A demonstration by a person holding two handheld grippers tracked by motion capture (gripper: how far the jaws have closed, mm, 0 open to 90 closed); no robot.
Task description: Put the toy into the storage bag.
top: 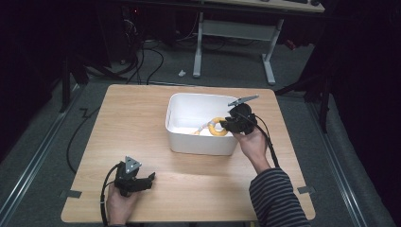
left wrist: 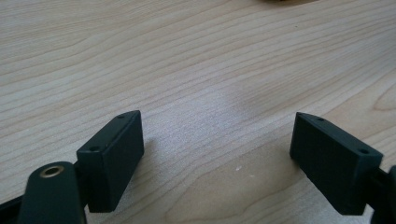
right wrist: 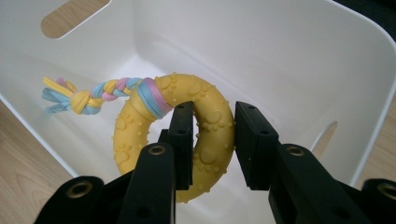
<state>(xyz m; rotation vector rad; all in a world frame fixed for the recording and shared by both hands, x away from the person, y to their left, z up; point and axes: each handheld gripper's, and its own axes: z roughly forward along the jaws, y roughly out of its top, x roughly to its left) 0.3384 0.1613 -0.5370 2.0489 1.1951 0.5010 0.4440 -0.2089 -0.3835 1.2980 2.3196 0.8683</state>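
Yellow ring toy (right wrist: 187,135) hangs upright (braided tail (right wrist: 93,93) pointing sideways) in right tongs (right wrist: 214,144).

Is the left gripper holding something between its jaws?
No, in the left gripper view the left gripper has its jaws wide apart, with bare wooden table between them.

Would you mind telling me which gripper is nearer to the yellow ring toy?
Right. The right gripper is clamped on the yellow ring toy over the white bin; the left gripper sits far off, near the table's front edge.
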